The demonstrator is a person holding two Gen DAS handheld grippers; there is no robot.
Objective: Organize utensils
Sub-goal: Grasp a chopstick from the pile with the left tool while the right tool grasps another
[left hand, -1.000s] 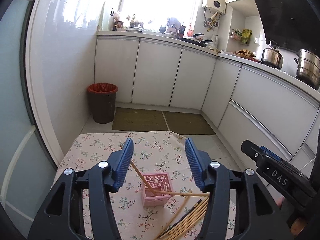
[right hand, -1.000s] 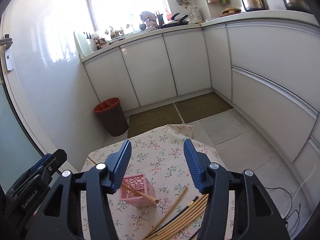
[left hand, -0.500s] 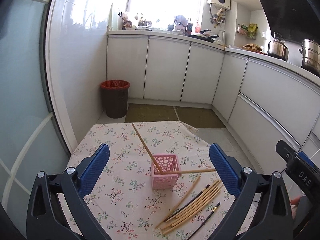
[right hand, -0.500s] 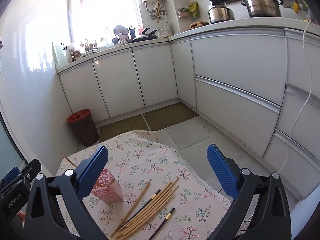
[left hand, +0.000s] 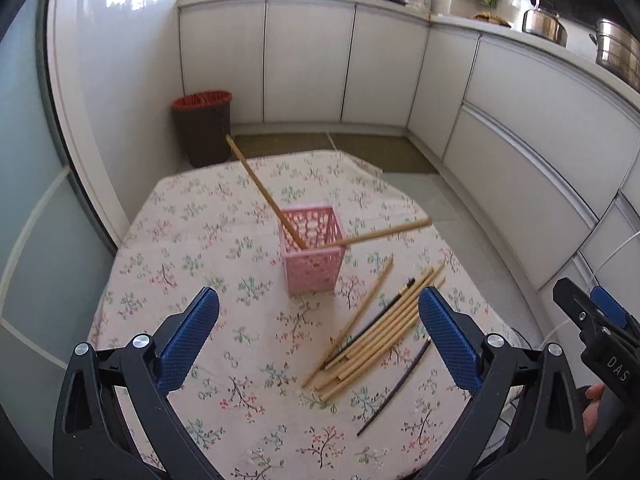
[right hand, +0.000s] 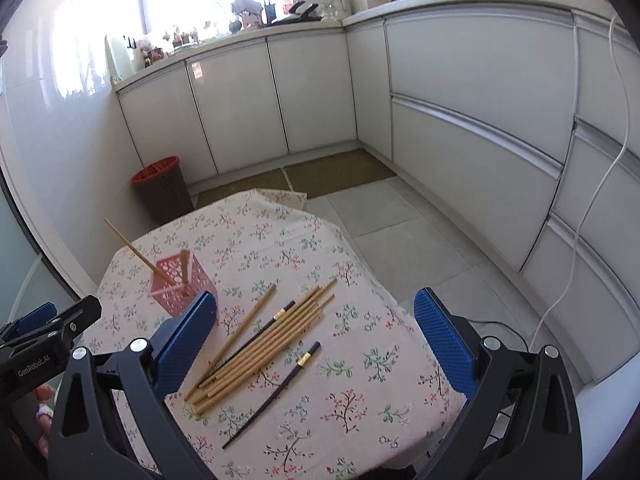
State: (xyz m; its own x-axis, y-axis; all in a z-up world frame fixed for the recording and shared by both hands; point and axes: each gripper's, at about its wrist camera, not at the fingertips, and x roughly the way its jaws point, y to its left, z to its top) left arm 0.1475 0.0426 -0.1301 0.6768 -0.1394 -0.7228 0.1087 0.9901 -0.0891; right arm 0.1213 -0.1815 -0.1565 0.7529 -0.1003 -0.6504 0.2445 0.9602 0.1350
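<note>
Counter (right hand: 360,380) carries a pink basket (left hand: 314,252) with two chopsticks already in it, loose chopsticks (right hand: 264,344) just beside; both grippers, left (left hand: 318,336) and right (right hand: 316,338), jaws wide and empty, must next close on one

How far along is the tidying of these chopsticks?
Two wooden chopsticks already stand in the pink plastic lattice basket. Nothing is in hand: the left hand-held gripper and right hand-held gripper are both open. A pile of wooden chopsticks and two black chopsticks still lie on the floral tablecloth.
</note>
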